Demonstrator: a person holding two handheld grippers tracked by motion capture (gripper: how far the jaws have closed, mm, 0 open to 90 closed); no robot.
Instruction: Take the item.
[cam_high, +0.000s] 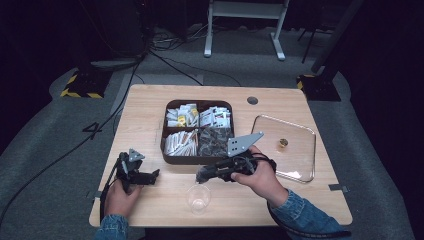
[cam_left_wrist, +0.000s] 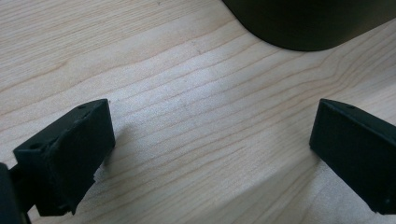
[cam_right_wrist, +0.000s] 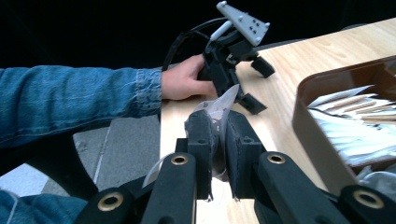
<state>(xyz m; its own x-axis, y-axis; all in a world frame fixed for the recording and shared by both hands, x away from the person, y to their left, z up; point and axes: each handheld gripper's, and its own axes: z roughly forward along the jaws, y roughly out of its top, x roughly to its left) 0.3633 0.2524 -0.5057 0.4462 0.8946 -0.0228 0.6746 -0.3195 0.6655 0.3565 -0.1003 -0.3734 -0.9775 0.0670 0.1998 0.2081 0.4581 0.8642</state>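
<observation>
Person is wearing blue denim sleeves (cam_right_wrist: 70, 100), buttoned cuffs. Both black plastic two-jaw grippers, left (cam_high: 150, 176) and right (cam_high: 201, 175), are carrying grey three-cornered plates with holes, brass-ringed pivot screws, black cables trailing.

The left gripper (cam_left_wrist: 210, 154) hangs low over the pale wooden table (cam_left_wrist: 187, 102), its two black jaws standing wide apart with nothing but bare wood grain between them. At the far right, the rounded dark corner of the tray (cam_left_wrist: 303, 23) sits on the table, well clear of both jaws.
</observation>
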